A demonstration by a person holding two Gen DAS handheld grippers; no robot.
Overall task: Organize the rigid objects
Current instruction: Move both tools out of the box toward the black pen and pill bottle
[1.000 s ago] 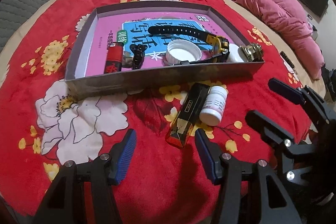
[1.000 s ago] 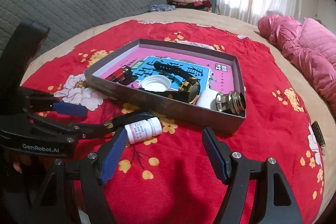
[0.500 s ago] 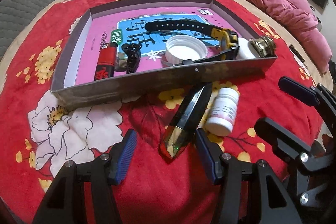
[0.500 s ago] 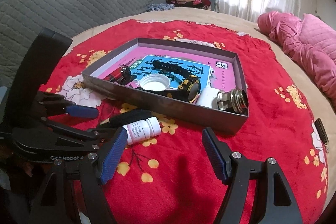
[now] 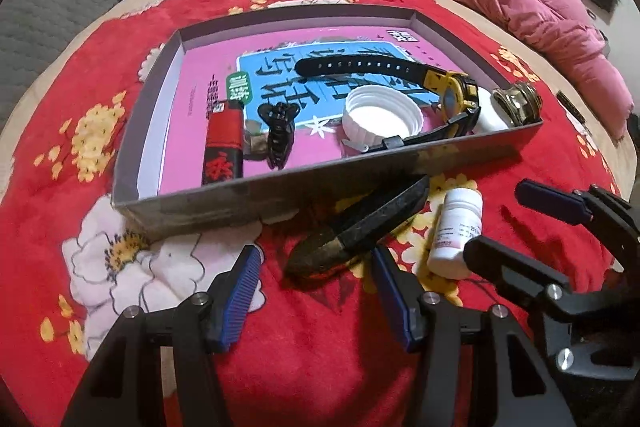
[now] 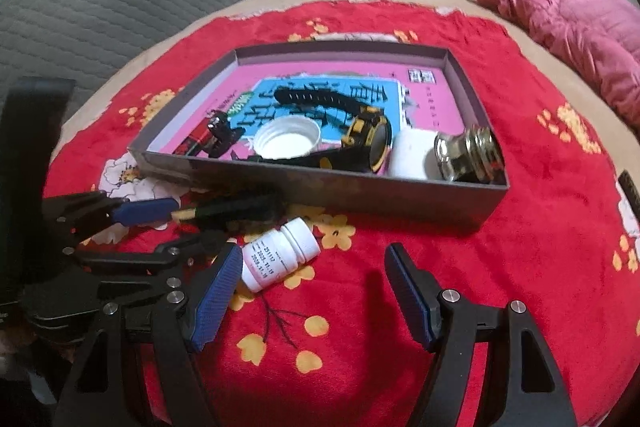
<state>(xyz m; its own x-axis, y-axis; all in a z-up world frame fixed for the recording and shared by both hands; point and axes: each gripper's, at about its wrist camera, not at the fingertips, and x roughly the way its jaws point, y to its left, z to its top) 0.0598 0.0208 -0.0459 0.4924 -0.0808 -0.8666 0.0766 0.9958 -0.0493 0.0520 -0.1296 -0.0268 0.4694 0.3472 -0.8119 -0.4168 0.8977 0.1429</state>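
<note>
Hovering released, the left tool [image 5: 316, 291] and right tool [image 6: 308, 297] face a black-and-gold oblong case [image 5: 360, 229] and a white plastic pill bottle [image 6: 280, 253] left outside the part-filled shallow grey cardboard box [image 5: 360, 183].

Black tongs [image 5: 316, 291], seemingly ribbed blue pads.

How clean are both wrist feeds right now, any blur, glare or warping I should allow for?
Left wrist view: mostly sharp, the watch reads clearly; the fisheye bows the gray box edges, corners are dark. Right wrist view: softer, the watch strap and the black-and-gold case look smeared; the window behind is blown out white. The white bottle label is only partly legible.
</note>
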